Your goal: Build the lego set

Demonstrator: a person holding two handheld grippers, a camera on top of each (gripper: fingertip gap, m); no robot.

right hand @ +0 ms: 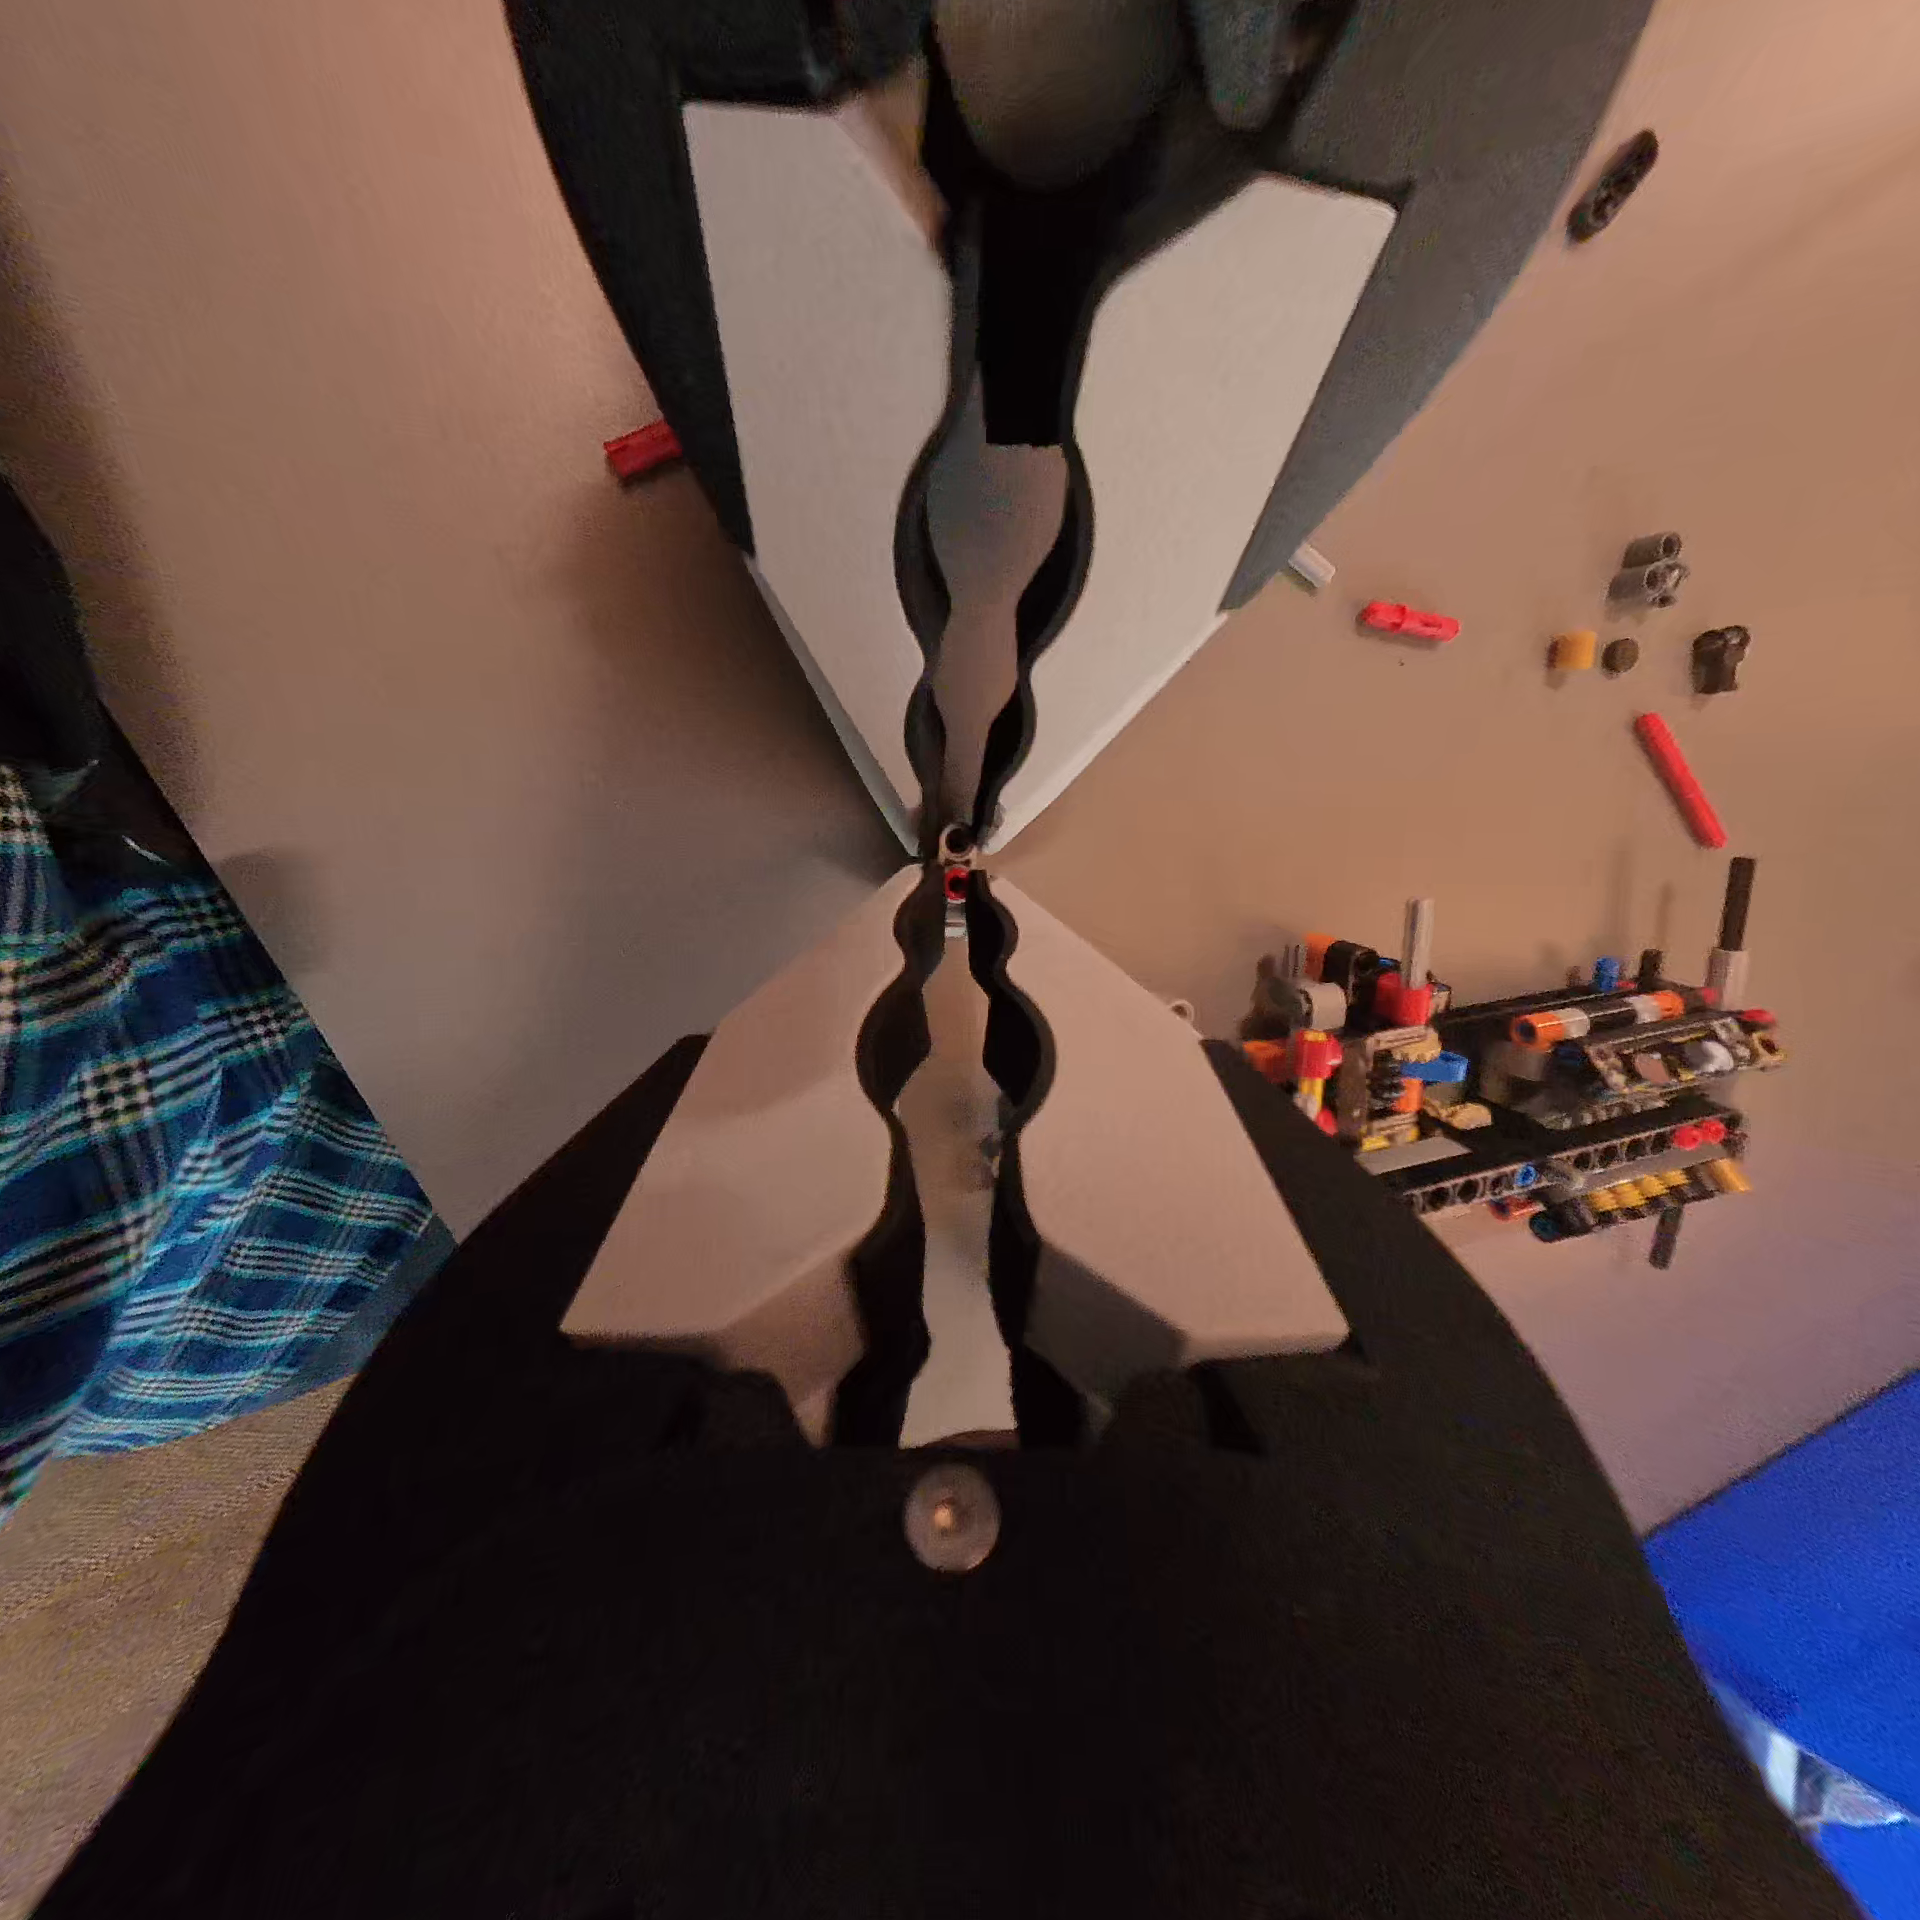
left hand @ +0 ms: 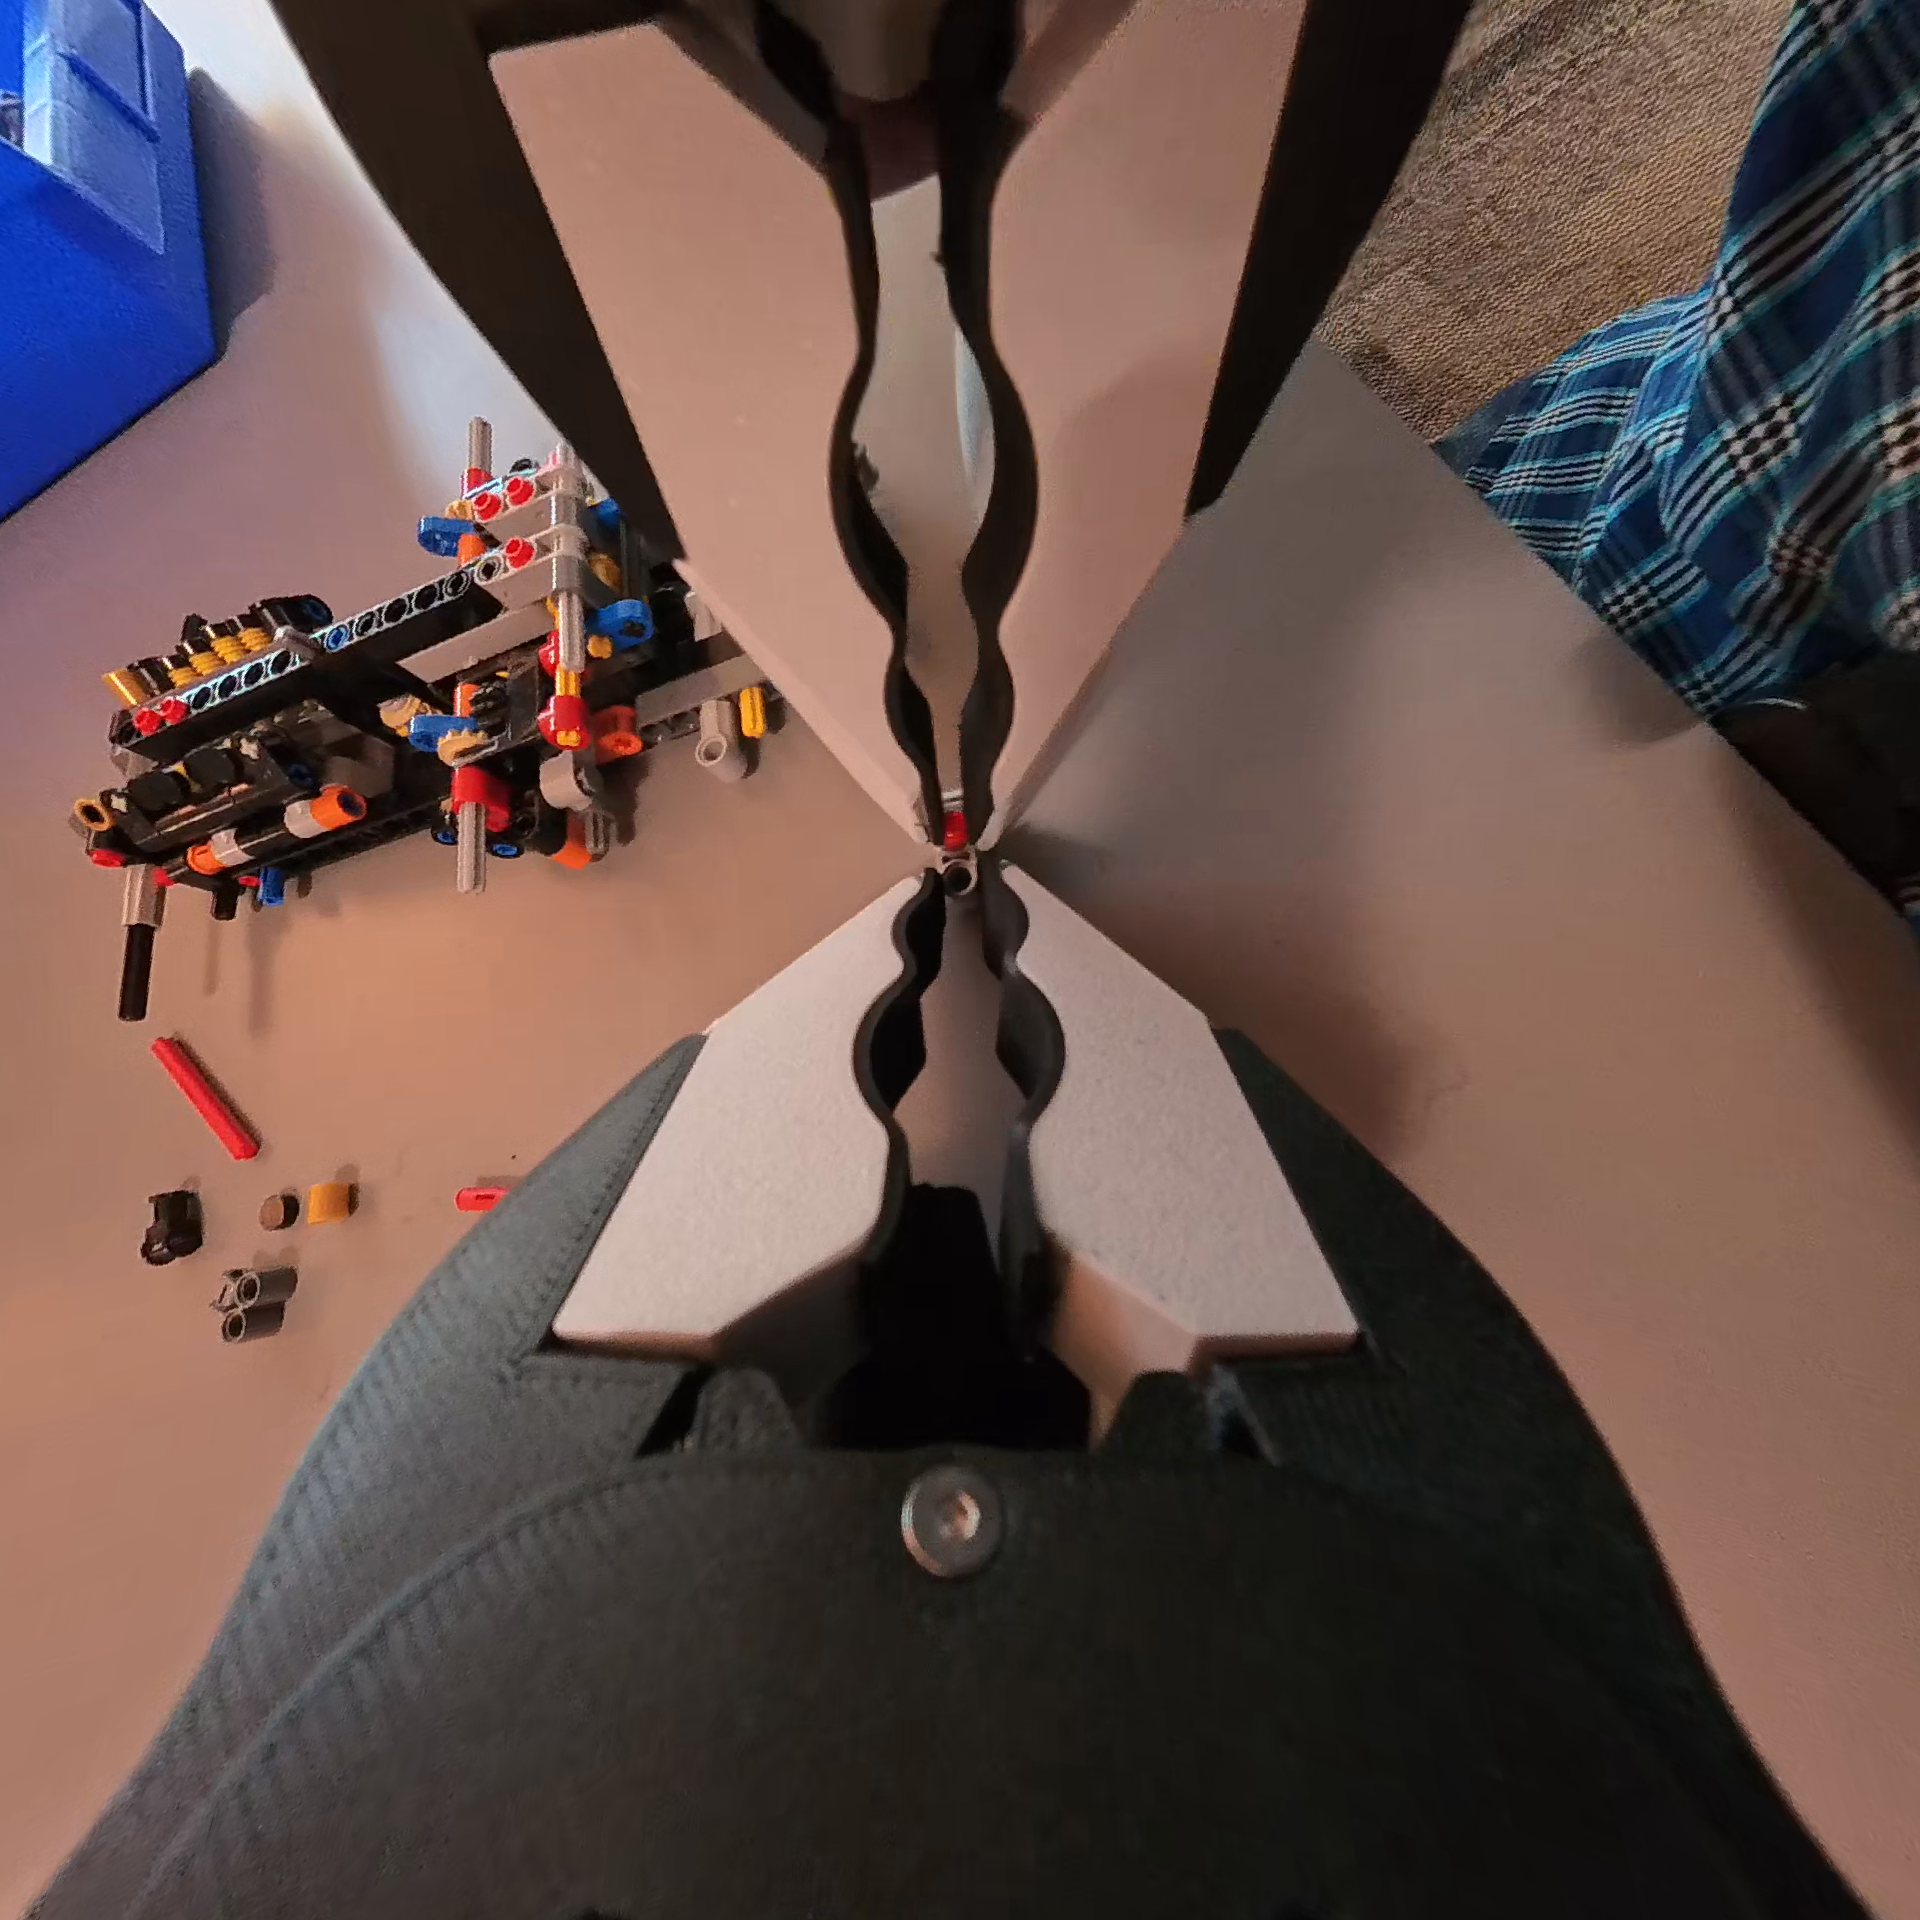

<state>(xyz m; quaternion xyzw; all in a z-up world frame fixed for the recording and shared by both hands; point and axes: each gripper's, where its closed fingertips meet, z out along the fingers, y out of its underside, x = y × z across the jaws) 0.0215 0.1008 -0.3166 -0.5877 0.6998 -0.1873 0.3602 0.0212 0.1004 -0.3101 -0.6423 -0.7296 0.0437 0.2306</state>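
Pale tabletop [left hand: 1403, 831] fills both wrist views, with a blue box [left hand: 83, 239] at one corner and a person's plaid-clad legs [left hand: 1745, 436] beyond the table edge. Above this surface the two grippers meet tip to tip: the left gripper [left hand: 961, 883] pinches a small grey connector [left hand: 958, 871] between nearly closed fingers, and the right gripper [right hand: 954, 891] pinches a small red pin [right hand: 954, 884], its tips likewise drawn together around the piece. The two parts touch, or very nearly, so the step in hand seems to be pressing the pin into the connector's hole; whether it is already seated cannot be told. Off to the side rests the lego model [left hand: 395, 686], a long black and grey frame already dense with beams, axles, and blue, red, orange and yellow fittings, which suggests a good share of the build is done. Near it lie loose parts not yet used: a red axle [left hand: 203, 1096], a short red pin [right hand: 1408, 620], a yellow bush [left hand: 330, 1202], a dark round piece [left hand: 277, 1210], a black connector [left hand: 171, 1226] and a grey double connector [left hand: 255, 1301]. By this showing, the small sub-assembly must still be joined to the model and those remaining pieces fitted.
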